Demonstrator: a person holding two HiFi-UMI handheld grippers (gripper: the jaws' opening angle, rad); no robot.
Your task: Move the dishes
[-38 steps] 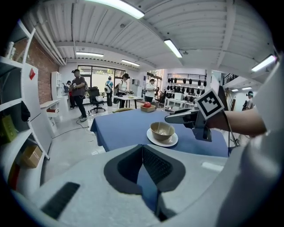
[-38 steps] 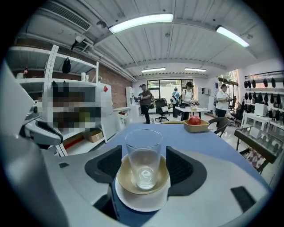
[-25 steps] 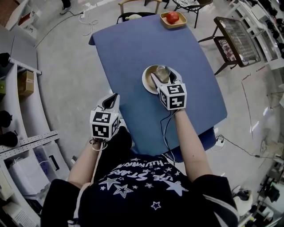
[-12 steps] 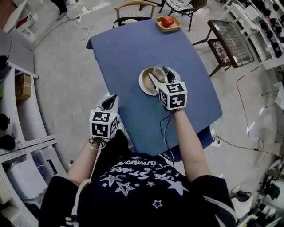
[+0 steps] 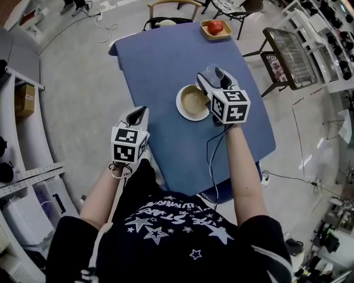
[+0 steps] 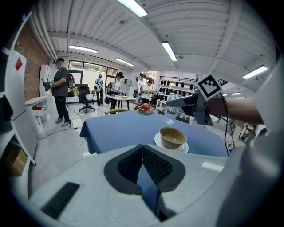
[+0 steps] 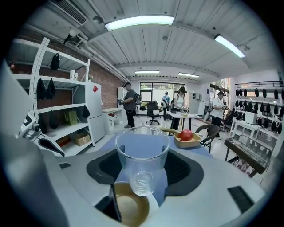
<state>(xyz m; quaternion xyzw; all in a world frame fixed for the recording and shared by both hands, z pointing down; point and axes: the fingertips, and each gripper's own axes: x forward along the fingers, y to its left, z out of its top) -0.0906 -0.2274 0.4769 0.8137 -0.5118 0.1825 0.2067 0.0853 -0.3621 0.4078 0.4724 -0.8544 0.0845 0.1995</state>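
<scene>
My right gripper (image 5: pixel 215 76) is shut on a clear drinking glass (image 5: pixel 211 73), held upright in the air just right of the bowl; in the right gripper view the glass (image 7: pixel 142 159) fills the gap between the jaws. A tan bowl (image 5: pixel 193 100) sits on a white plate (image 5: pixel 183 111) mid-table, and shows below the glass as the bowl (image 7: pixel 129 210). My left gripper (image 5: pixel 137 115) hangs off the table's left edge, shut and empty. From the left gripper view (image 6: pixel 144 177) the bowl (image 6: pixel 173 137) and glass (image 6: pixel 170 116) lie ahead.
The blue table (image 5: pixel 160 61) carries a wooden tray with a red apple (image 5: pixel 215 26) at its far right corner. A chair (image 5: pixel 168 6) stands beyond the far end. A wire-topped rack (image 5: pixel 293 48) stands to the right. Shelves (image 5: pixel 22 182) line the left.
The right gripper has carried the glass up and off the bowl, to the right of it. The left gripper has stayed beside the table edge.
</scene>
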